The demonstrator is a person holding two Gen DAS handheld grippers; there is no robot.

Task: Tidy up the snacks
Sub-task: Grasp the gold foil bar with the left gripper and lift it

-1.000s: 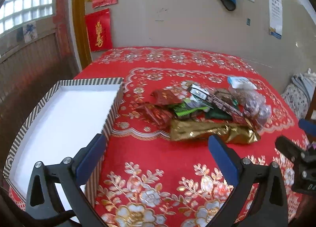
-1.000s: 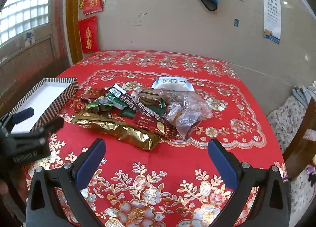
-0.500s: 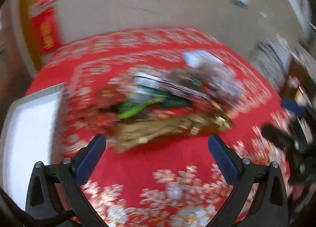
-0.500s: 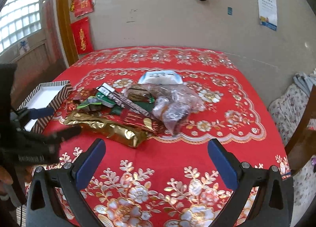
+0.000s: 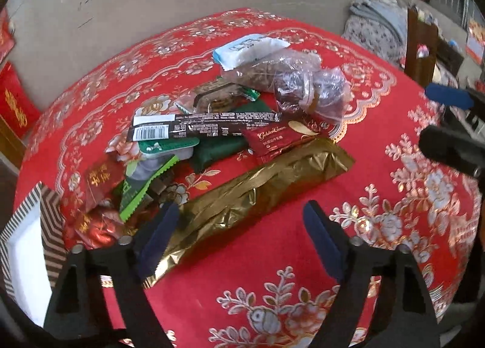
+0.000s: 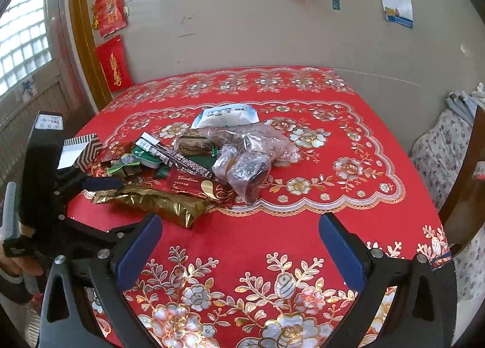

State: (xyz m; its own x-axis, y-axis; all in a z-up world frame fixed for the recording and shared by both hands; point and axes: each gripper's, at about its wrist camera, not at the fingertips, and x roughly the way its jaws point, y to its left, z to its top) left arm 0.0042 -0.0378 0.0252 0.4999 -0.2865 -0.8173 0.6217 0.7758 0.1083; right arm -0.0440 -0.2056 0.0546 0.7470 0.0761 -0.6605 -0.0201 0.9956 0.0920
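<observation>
A pile of snack packets lies on the red floral tablecloth [image 5: 272, 296]. A long gold foil bag [image 5: 254, 193] lies at its near edge, also in the right wrist view [image 6: 151, 201]. Behind it are a dark bar wrapper [image 5: 200, 130], a red packet [image 5: 272, 139], green packets [image 5: 145, 187], clear bags [image 5: 306, 84] and a white-blue pack [image 5: 248, 49]. My left gripper [image 5: 239, 242] is open, low over the gold bag's near end, its left finger beside the bag. My right gripper [image 6: 239, 254] is open and empty, above the cloth in front of the pile.
A striped-rim white box [image 5: 27, 239] sits at the table's left edge, also in the right wrist view [image 6: 81, 148]. A wooden chair [image 6: 466, 196] stands at the right. The wall is behind the table. Bare cloth lies near and right of the pile.
My left gripper has swung right, away from the box, and moved in close over the gold bag. My right gripper has drawn slightly nearer the pile. Both stayed open.
</observation>
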